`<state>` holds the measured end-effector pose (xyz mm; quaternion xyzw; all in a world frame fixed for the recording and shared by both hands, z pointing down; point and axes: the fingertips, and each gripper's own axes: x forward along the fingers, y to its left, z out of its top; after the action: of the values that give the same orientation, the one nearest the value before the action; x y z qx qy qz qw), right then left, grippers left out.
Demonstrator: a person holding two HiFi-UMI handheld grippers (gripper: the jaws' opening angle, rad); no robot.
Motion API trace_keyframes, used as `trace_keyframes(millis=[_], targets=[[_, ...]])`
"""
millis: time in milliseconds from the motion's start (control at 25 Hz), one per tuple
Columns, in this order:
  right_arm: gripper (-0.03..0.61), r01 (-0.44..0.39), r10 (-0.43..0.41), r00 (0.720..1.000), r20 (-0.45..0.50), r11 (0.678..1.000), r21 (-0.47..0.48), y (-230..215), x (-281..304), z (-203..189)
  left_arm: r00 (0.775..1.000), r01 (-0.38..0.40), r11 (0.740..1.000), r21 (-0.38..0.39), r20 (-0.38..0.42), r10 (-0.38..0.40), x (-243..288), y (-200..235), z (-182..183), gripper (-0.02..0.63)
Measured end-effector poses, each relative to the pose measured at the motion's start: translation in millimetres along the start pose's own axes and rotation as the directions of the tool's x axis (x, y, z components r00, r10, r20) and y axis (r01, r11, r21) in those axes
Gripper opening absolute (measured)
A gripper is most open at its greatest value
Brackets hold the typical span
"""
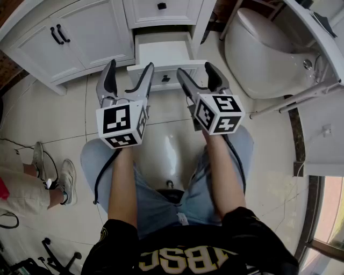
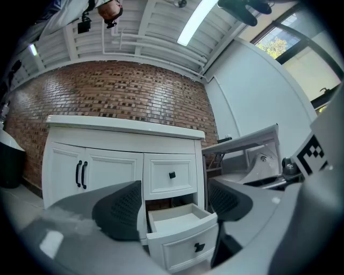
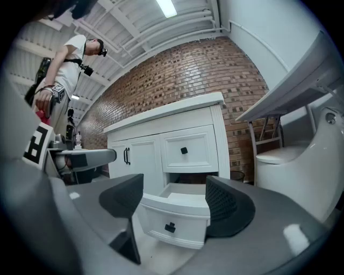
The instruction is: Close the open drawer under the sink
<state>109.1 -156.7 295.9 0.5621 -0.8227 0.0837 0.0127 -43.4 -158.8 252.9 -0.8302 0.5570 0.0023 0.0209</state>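
The white lower drawer (image 1: 166, 56) of the vanity is pulled out and empty, with a small black knob (image 1: 166, 78) on its front. It also shows in the left gripper view as the open drawer (image 2: 180, 231) and in the right gripper view as the open drawer (image 3: 177, 212). My left gripper (image 1: 129, 75) is open, held level just short of the drawer front's left end. My right gripper (image 1: 198, 78) is open too, near the front's right end. Nothing is between either pair of jaws.
The white vanity (image 1: 80, 32) has double doors with black handles (image 1: 59, 35) at left and a shut upper drawer (image 1: 161, 8). A white toilet (image 1: 263, 51) stands at right. Another person's feet (image 1: 54, 174) are on the tiled floor at left.
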Motion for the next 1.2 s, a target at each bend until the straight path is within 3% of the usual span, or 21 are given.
trace_keyframes(millis=[160,280,520,680,800,920,1080,1200], targets=[[0.357,-0.019,0.019,0.998,-0.052,1.0,0.002,2,14,-13,1.0,0.017,0.999,-0.028,-0.002,-0.017,13,-1,-5,0.396],[0.356,-0.046,0.051,0.985,-0.163,0.998,0.035,6,25,-38,0.999,0.037,0.999,-0.04,-0.018,-0.037,21,-6,-9,0.396],[0.345,-0.105,0.128,0.93,-0.344,0.991,0.086,25,51,-89,0.998,0.055,0.998,-0.009,-0.036,-0.056,33,-11,-12,0.396],[0.341,-0.146,0.145,0.895,-0.422,0.989,0.03,34,69,-113,0.997,0.051,0.998,-0.023,-0.064,-0.052,41,-5,-23,0.396],[0.322,-0.152,0.115,0.852,-0.51,0.988,-0.031,29,82,-138,0.996,0.038,0.998,-0.04,-0.08,-0.041,47,4,-29,0.396],[0.281,-0.128,0.07,0.82,-0.569,0.99,-0.062,18,96,-161,0.995,0.016,0.998,-0.066,-0.096,-0.022,50,14,-36,0.396],[0.175,-0.102,0.068,0.828,-0.556,0.994,-0.03,15,112,-165,0.992,0.015,0.991,-0.131,-0.125,-0.031,53,16,-45,0.396],[0.098,-0.077,0.0,0.822,-0.57,0.991,-0.11,10,119,-165,0.991,0.021,0.99,-0.143,-0.127,-0.039,55,16,-45,0.396]])
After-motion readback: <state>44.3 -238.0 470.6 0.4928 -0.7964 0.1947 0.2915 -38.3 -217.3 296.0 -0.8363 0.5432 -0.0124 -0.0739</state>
